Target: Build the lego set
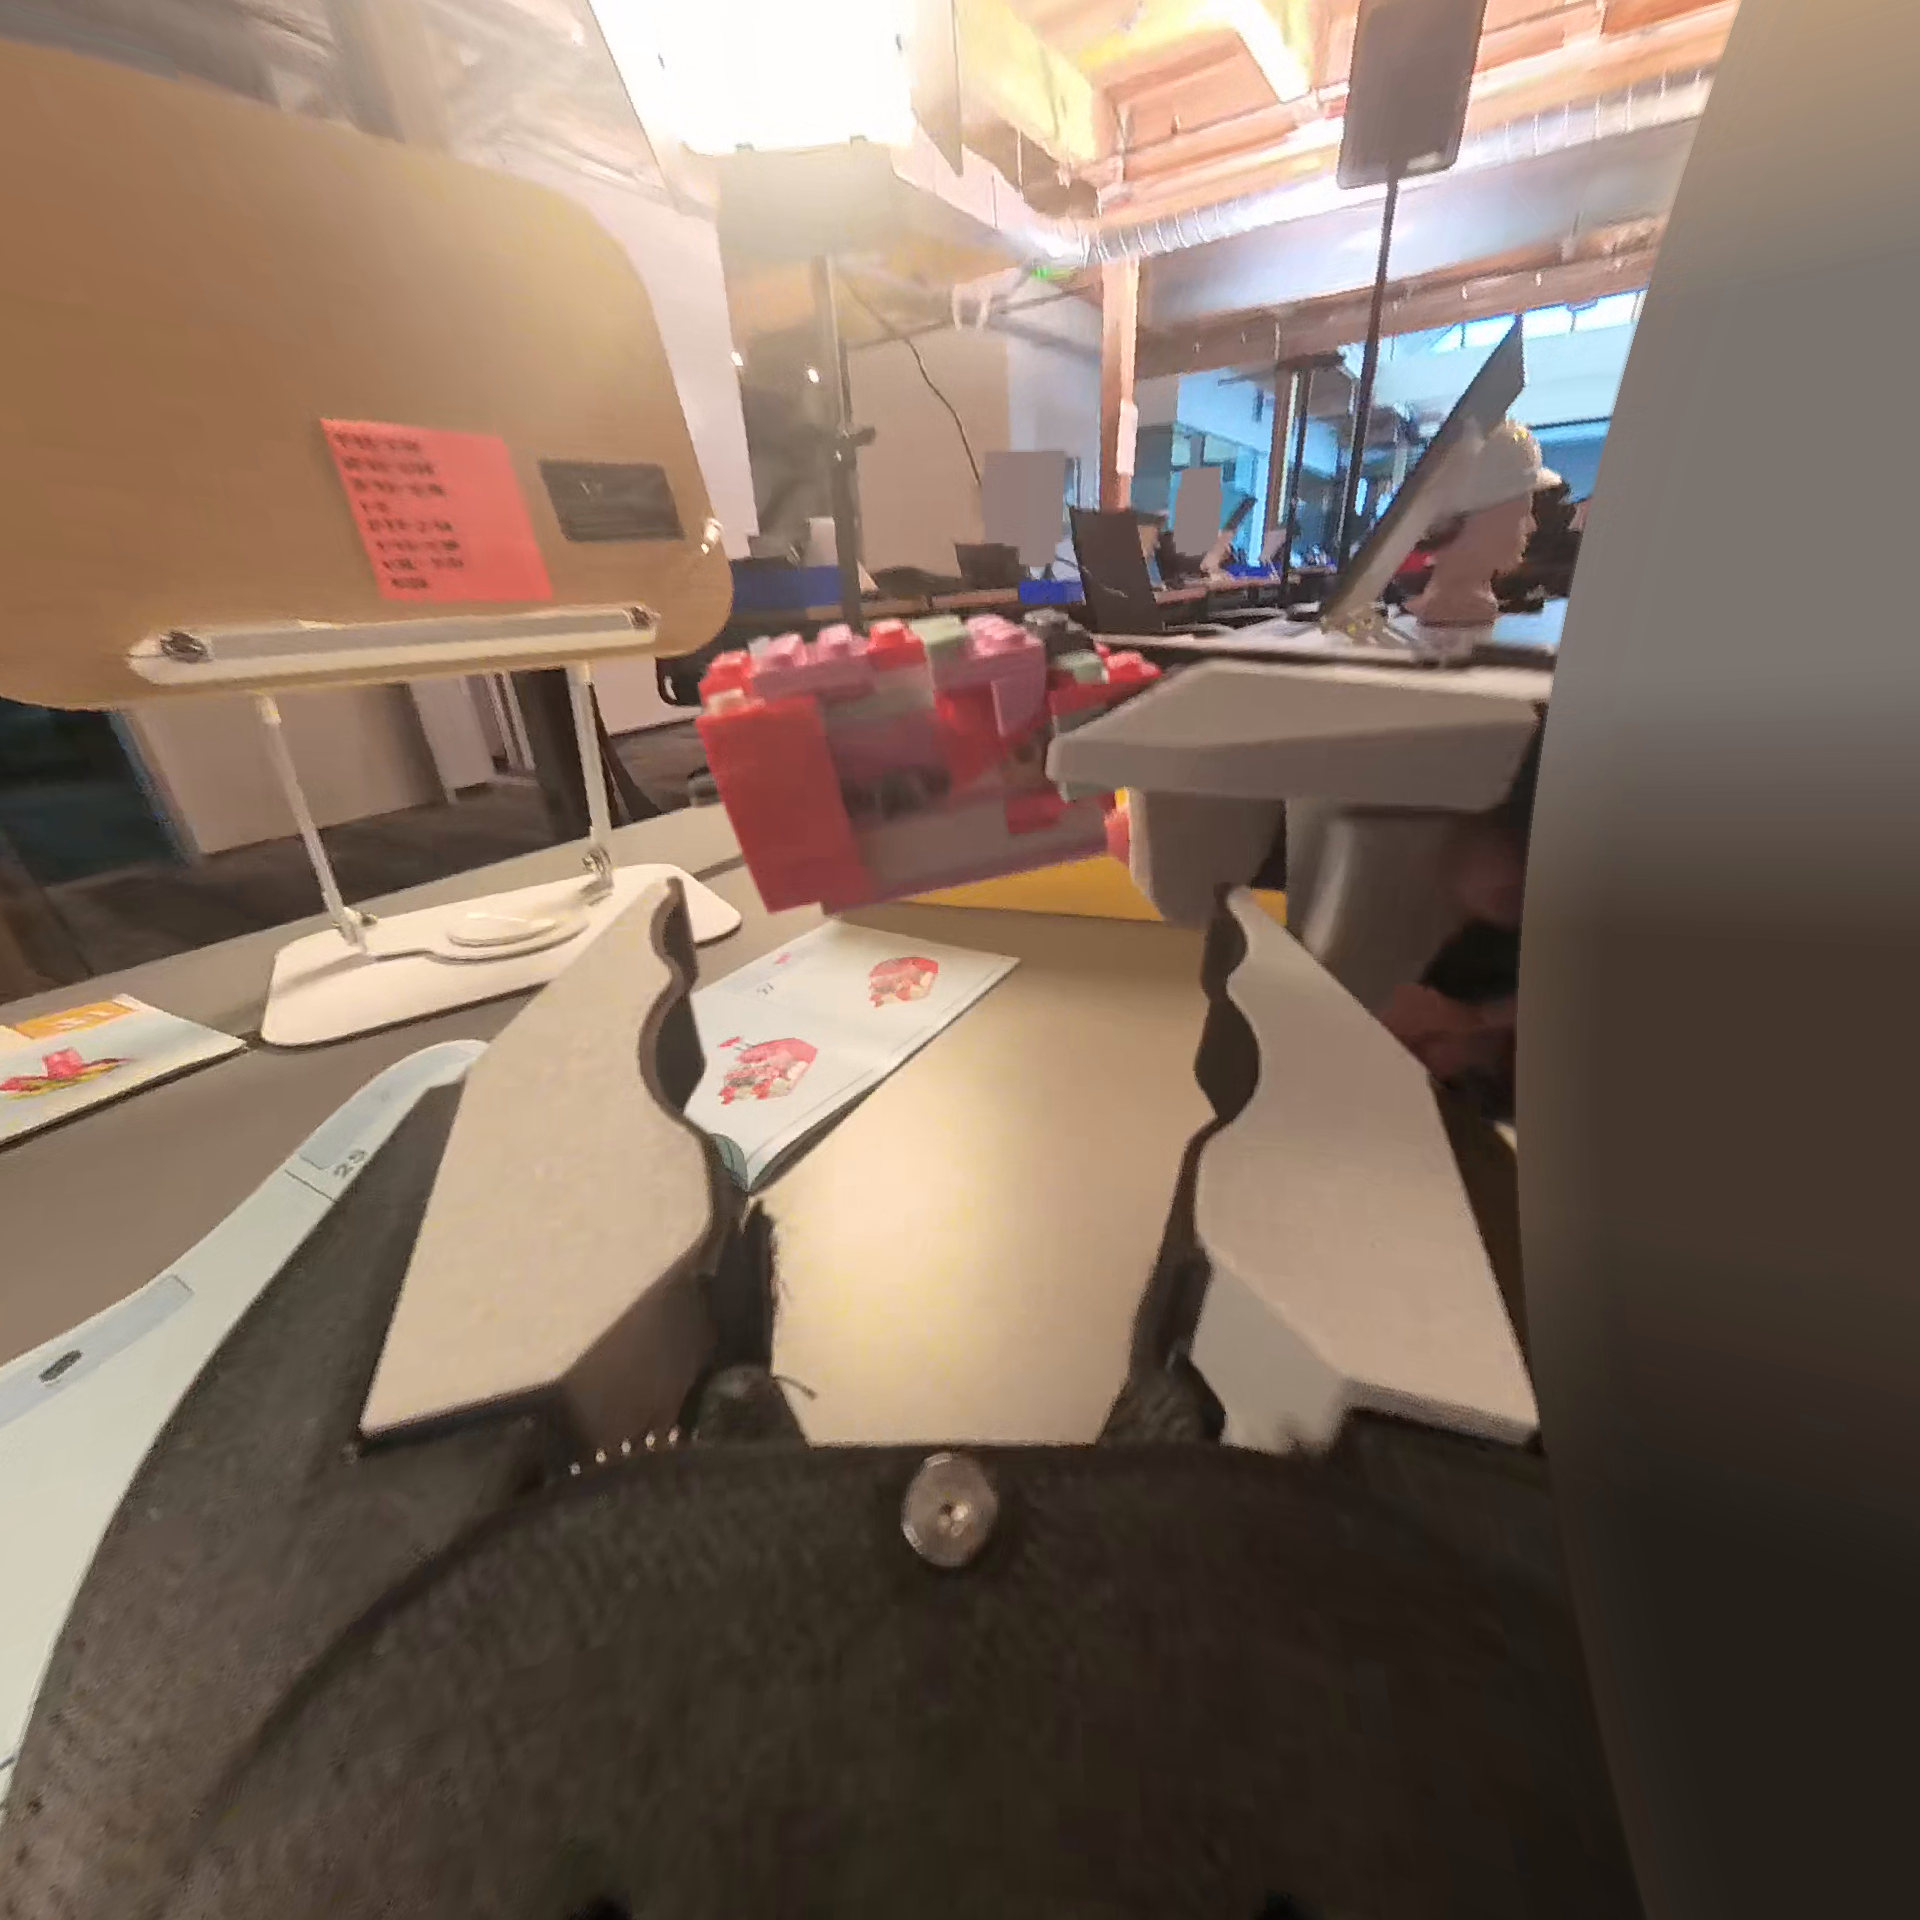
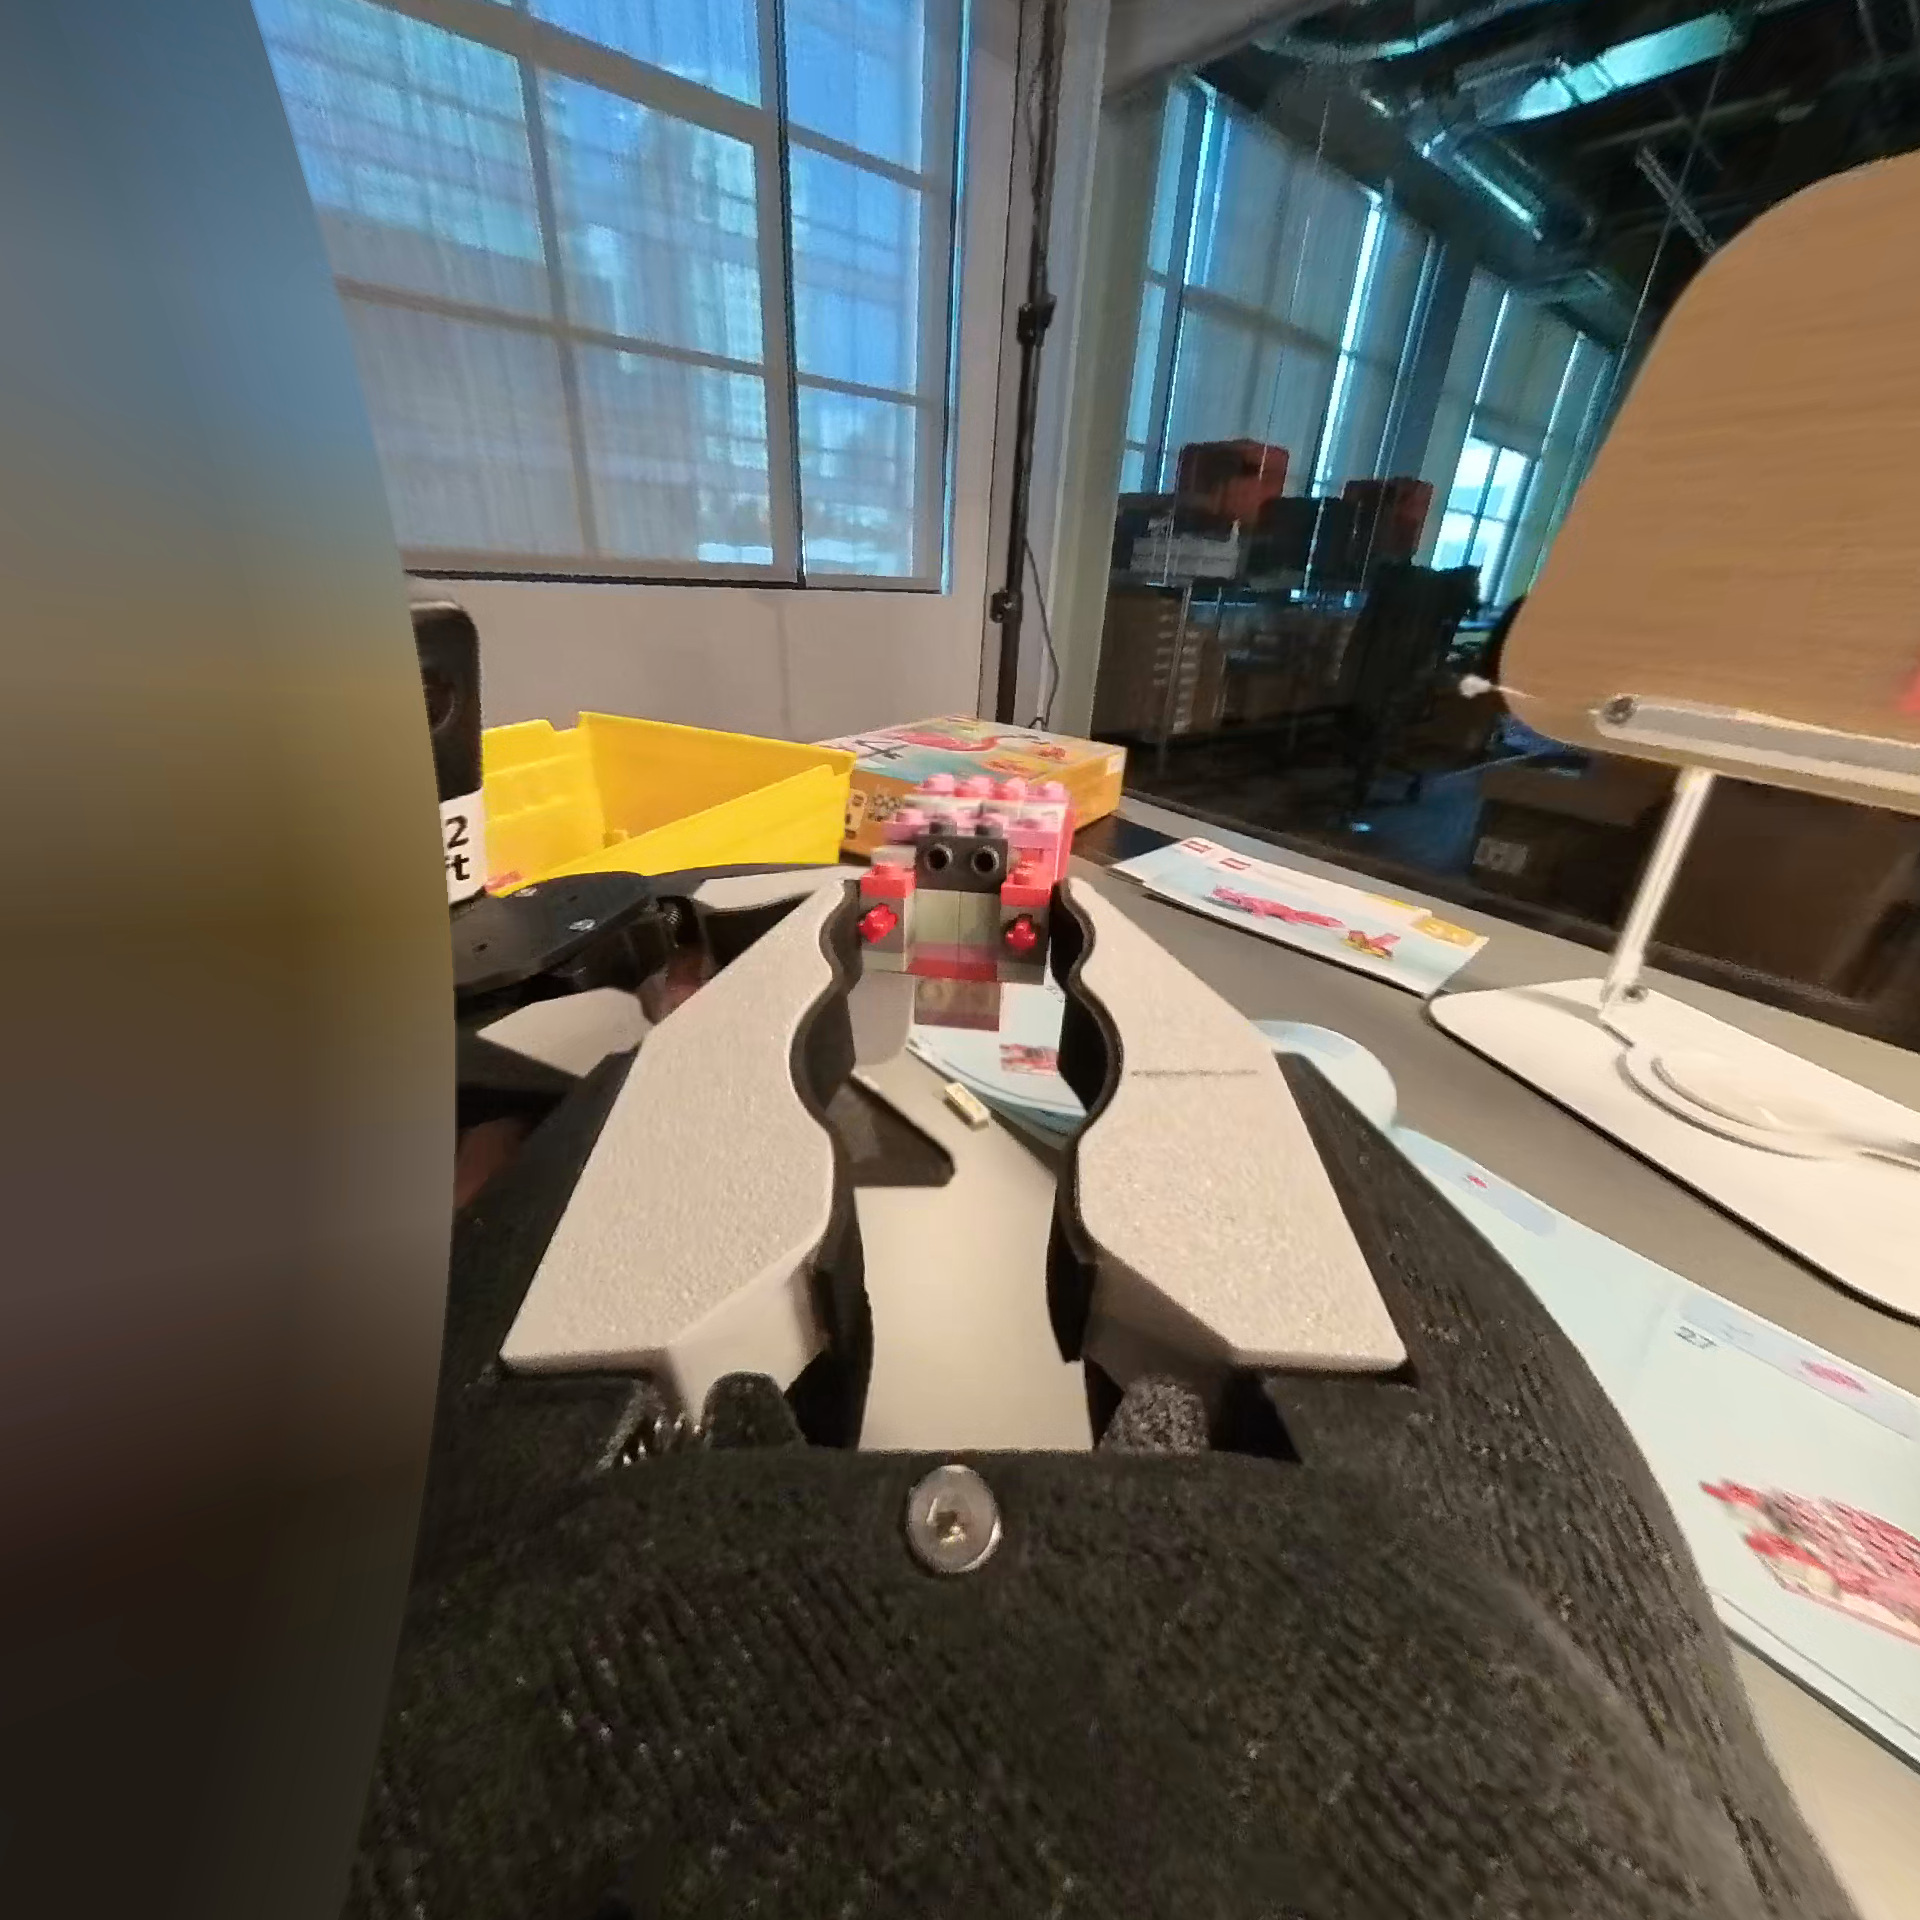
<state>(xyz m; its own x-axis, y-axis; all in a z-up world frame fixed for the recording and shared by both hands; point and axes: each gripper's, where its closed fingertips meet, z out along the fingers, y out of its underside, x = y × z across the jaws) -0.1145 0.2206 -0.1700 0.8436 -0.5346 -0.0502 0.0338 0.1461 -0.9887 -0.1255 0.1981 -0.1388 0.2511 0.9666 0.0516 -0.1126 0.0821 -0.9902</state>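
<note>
**A:** Brick model (image 2: 961, 904), the pink, red and grey one, sits clamped between the fingertips of the right gripper (image 2: 951, 940). Both dark pads press its flanks, right beside the two red studs, and it hangs clear above the grey table (image 1: 987, 1247).

**B:** And the left gripper (image 1: 951, 997)?

**A:** Spread wide, nothing between its fingers. It points at the model from below and to one side, with the open instruction booklet (image 1: 831, 1029) lying flat on the table beneath.

**B:** How would you keep that hold sound?

**A:** My judgement: the pads bear on a narrow end of the build, so most of the mass overhangs forward. Keep it level and move slowly, or a layer may peel off. The left view is smeared, so I can't tell whether any brick is already loose.

**B:** Room to move?

**A:** Free space lies straight ahead between the grippers. The wooden book stand (image 1: 343, 436) and its white base (image 1: 436, 956) crowd one side, the yellow bin (image 2: 665, 800) and the yellow set box (image 2: 997, 769) stand behind, and a small loose piece (image 2: 964, 1103) rests on the table under the right fingers.
</note>
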